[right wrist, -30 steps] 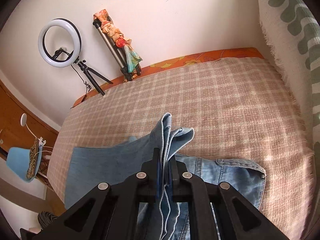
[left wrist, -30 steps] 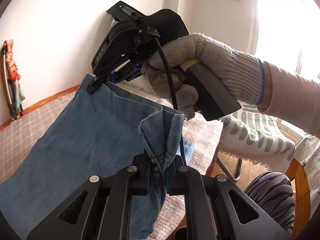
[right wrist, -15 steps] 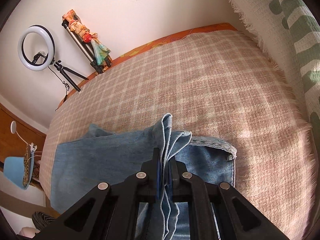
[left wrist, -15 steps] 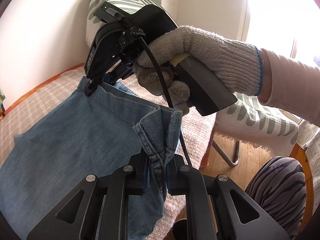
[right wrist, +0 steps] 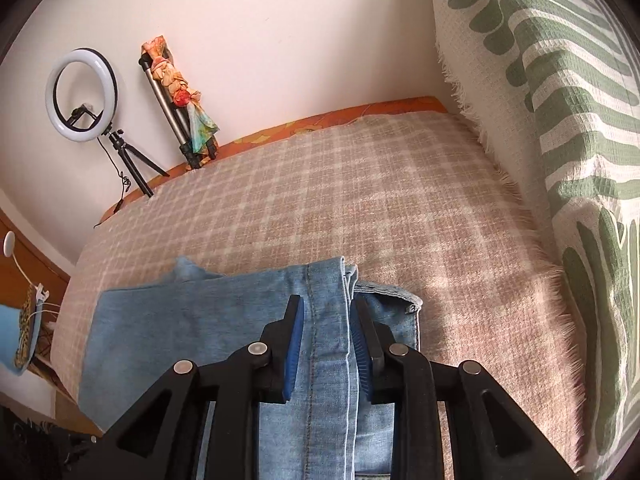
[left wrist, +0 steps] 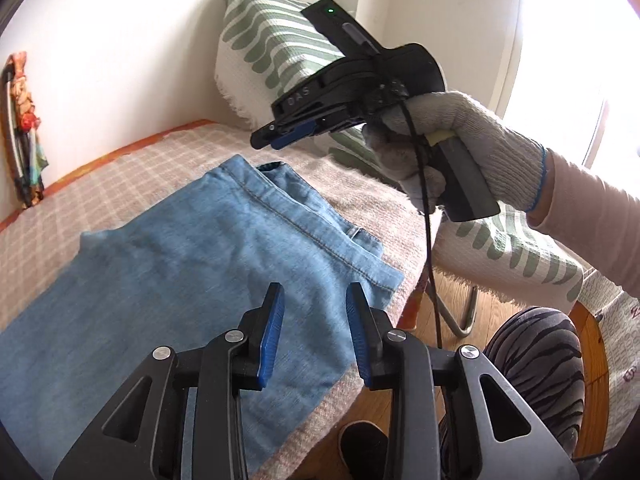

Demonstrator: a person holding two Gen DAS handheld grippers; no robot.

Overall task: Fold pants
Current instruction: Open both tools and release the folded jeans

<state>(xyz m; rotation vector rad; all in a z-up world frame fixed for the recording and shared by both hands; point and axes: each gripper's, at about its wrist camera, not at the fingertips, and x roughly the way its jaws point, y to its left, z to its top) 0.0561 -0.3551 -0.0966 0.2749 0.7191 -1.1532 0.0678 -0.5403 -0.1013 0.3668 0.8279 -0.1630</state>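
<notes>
The light blue denim pants (left wrist: 180, 264) lie folded flat on the checked bed blanket (right wrist: 340, 184), their stitched hem edge toward the right. My left gripper (left wrist: 315, 304) hovers over the near corner. Its jaws are opening and nothing is pinched; denim shows through the gap. A gloved hand (left wrist: 460, 136) holds my right gripper (left wrist: 272, 141) above the bed, off the far corner of the pants. In the right wrist view the right gripper (right wrist: 326, 312) is also opening, and the pants (right wrist: 200, 320) lie loose beneath its blue pads (right wrist: 294, 340).
A green-and-white patterned throw (right wrist: 560, 120) rises along the bed's right side. A ring light (right wrist: 82, 94) and a tripod wrapped in a scarf (right wrist: 180, 108) stand by the far wall. The bed edge (left wrist: 408, 304) drops to wooden floor beside a person's striped leg (left wrist: 536, 360).
Both grippers were shut on bunched denim; now both have let go and their jaws stand apart. The pants have dropped flat onto the blanket and the right gripper has lifted away.
</notes>
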